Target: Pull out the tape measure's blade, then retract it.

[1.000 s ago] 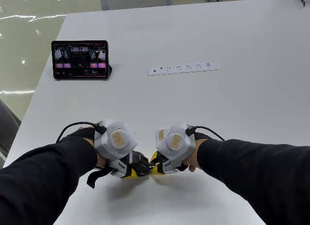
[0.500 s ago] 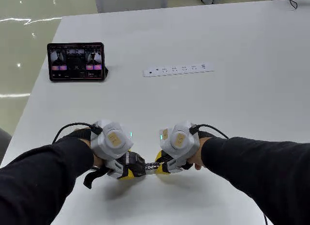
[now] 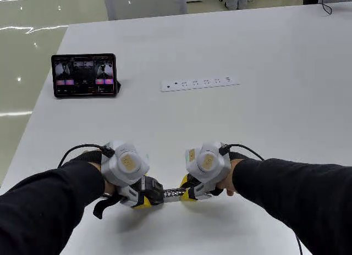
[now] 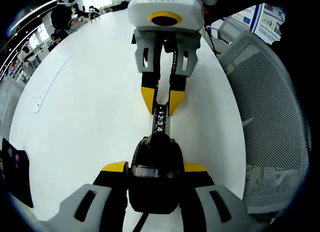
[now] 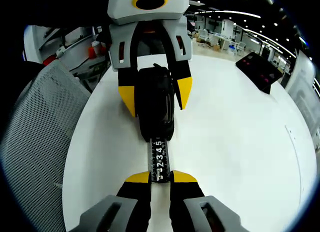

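Beyond tape measure [image 4: 155,174], longer blade [image 4: 160,119] now.

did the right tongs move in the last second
Yes. Against the power strip, the right tongs slid rightward, away from the tape measure, baring a short blade stretch.

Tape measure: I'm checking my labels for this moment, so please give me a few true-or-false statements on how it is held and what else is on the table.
1. The left gripper is shut on the case. True.
2. The right gripper is open, clear of the blade. False: it is shut on the blade's end.
3. A short stretch of blade, with printed numbers, spans the gap between the two grippers. True.
4. In the head view, the tablet stands to the right of the power strip. False: the tablet is to its left.
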